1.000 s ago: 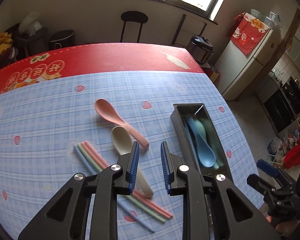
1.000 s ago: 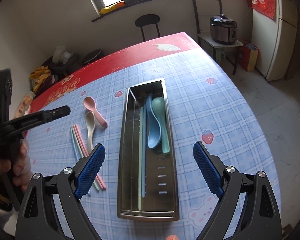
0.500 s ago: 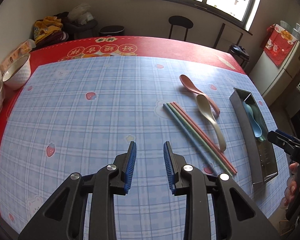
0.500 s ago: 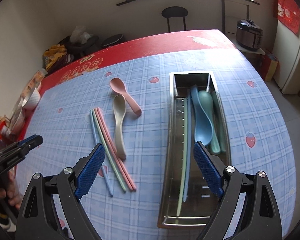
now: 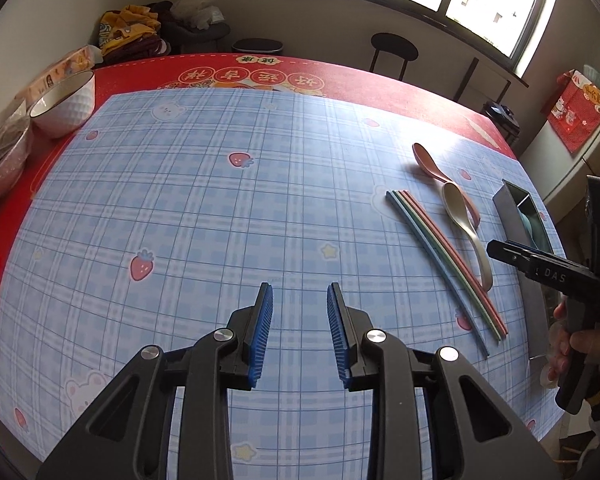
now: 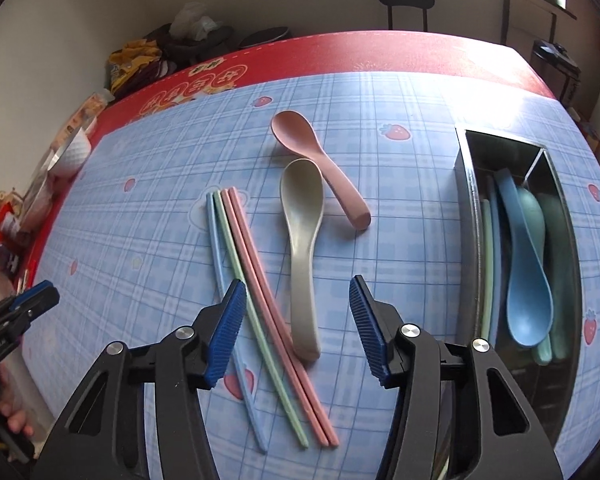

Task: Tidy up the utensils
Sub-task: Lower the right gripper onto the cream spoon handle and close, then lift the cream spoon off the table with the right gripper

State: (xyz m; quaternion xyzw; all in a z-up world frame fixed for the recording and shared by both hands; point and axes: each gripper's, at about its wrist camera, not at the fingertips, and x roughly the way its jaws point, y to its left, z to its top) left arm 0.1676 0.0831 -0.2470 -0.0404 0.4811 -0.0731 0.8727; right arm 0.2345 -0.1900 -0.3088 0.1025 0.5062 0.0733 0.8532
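A pink spoon point(image 6: 312, 160) and a beige spoon point(image 6: 302, 216) lie on the blue plaid cloth, beside several chopsticks point(image 6: 252, 280) in blue, green and pink. My right gripper point(image 6: 296, 284) hovers over the beige handle and pink chopsticks. Its jaws are closing, and the pads touch nothing. A steel tray point(image 6: 472, 200) to the right holds a blue spoon point(image 6: 526, 280), a green spoon and chopsticks. My left gripper point(image 5: 299, 288) is over bare cloth, left of the chopsticks point(image 5: 440, 256), with a narrow empty gap between its pads.
A white bowl point(image 5: 64, 104) and packets crowd the table's left edge on the red cover. A black stool point(image 5: 394, 46) stands beyond the far edge under the window. A hand point(image 5: 580, 344) holds the right gripper at the near right.
My right gripper slid left from above the tray to above the spoons and chopsticks, sank lower, and its jaws narrowed. My left gripper swung left, away from the utensils.
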